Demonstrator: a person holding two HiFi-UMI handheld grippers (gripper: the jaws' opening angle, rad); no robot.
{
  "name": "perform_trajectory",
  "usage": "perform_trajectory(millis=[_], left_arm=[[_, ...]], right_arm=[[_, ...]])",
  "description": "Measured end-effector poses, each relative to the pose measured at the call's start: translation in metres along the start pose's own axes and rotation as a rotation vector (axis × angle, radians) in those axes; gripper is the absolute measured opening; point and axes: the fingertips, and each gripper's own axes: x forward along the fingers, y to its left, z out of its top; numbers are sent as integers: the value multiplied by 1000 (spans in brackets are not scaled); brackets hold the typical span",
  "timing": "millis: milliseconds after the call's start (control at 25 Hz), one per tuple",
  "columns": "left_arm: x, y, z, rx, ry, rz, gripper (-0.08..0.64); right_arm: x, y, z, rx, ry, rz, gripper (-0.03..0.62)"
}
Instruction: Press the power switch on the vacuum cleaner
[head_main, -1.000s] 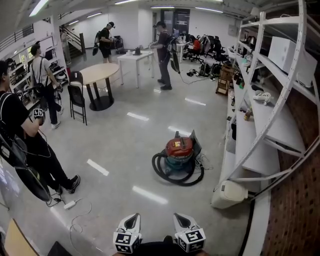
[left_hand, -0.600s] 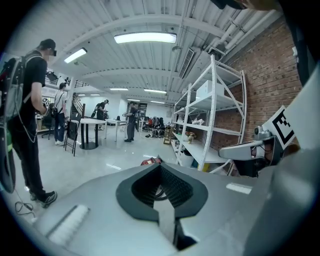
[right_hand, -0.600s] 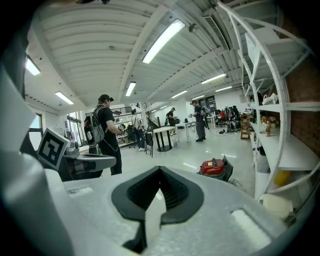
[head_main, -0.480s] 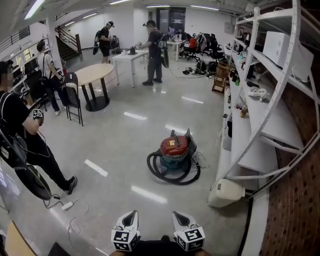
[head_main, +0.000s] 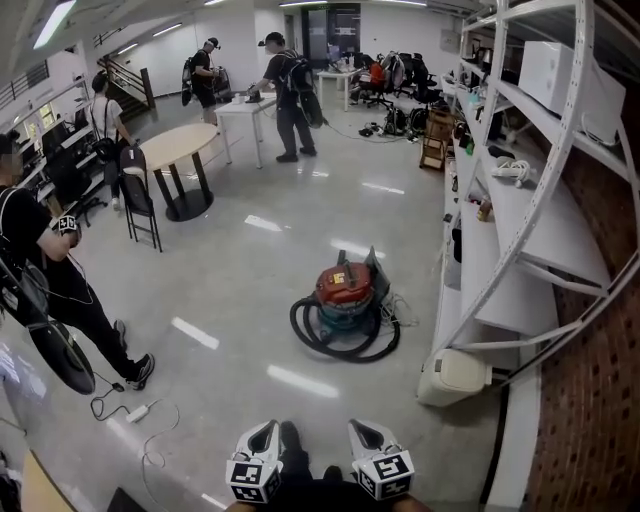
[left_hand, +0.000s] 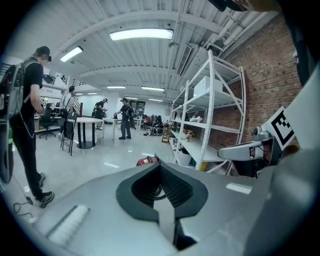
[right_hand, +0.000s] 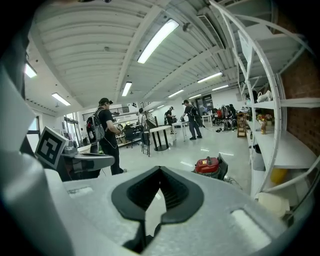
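The vacuum cleaner (head_main: 345, 292) stands on the glossy floor ahead of me, with a red lid, a teal drum and a black hose coiled round its base. It also shows small and far off as the vacuum cleaner (left_hand: 145, 161) in the left gripper view, and as the vacuum cleaner (right_hand: 209, 165) in the right gripper view. My left gripper (head_main: 268, 431) and right gripper (head_main: 359, 429) sit side by side at the bottom edge, well short of it. The left gripper (left_hand: 160, 165) and right gripper (right_hand: 160, 168) both have their tips together, with nothing held.
White shelving (head_main: 520, 230) runs along the brick wall at right, with a white bin (head_main: 455, 375) at its foot. A person in black (head_main: 40, 270) stands at left near a power strip and cable (head_main: 135, 410). A round table (head_main: 180, 145) and chair (head_main: 140, 205) stand further back.
The view has shifted, so the vacuum cleaner sits a little higher and more central. A person in the background has walked left to the white table. A shoe now shows between the grippers.
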Motion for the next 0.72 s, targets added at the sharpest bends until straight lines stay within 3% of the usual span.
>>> perform_trajectory(millis=[400, 720], left_arm=[[69, 1, 18, -4, 11, -77, 15], [124, 40, 33, -6, 29, -84, 15]], right_arm=[[28, -42, 15, 16, 23, -88, -8], [91, -60, 34, 34, 57, -95, -8]])
